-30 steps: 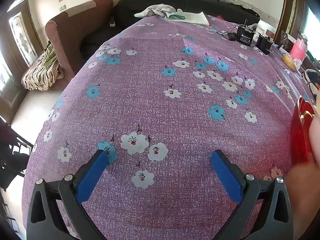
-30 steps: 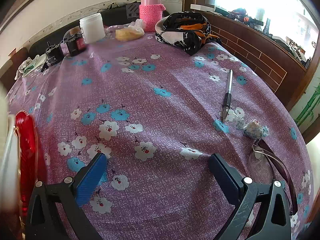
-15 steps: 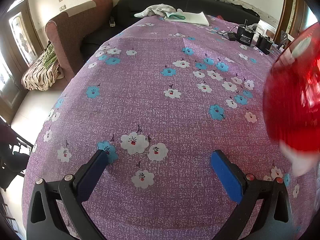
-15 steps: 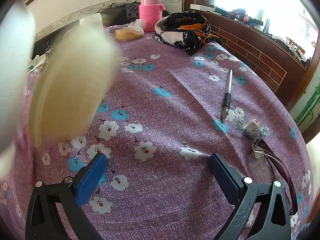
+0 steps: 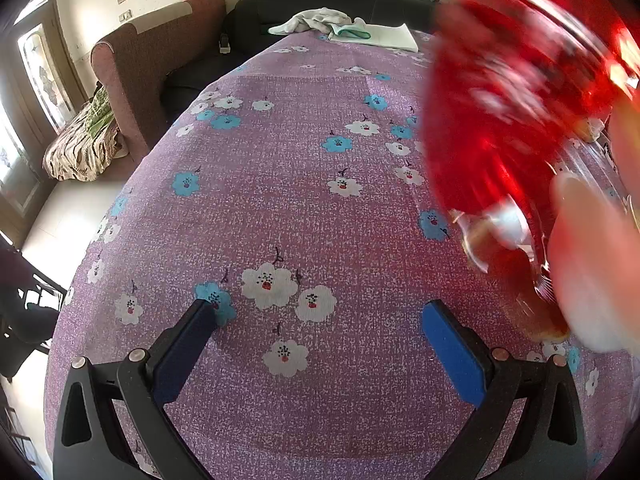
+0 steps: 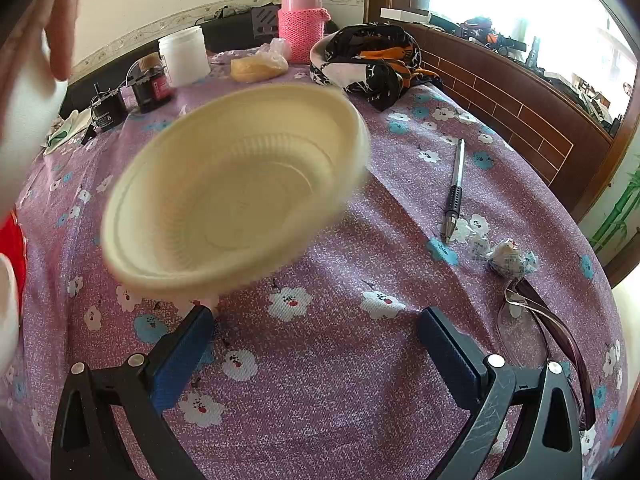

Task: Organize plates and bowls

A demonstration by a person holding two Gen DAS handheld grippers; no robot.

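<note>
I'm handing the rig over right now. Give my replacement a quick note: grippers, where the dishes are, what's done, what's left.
Left gripper: open, empty, over the purple floral tablecloth.
Right gripper: open, empty.
Blurred red translucent plastic dish: at the right of the left view, with a bare hand at its lower edge.
Blurred cream ribbed plastic bowl: tilted, in front of the right gripper; I cannot tell whether it has landed.
Done: nothing gripped or stacked.
Left: wait until both dishes settle, then organize them. Mind the pen and glasses.
</note>
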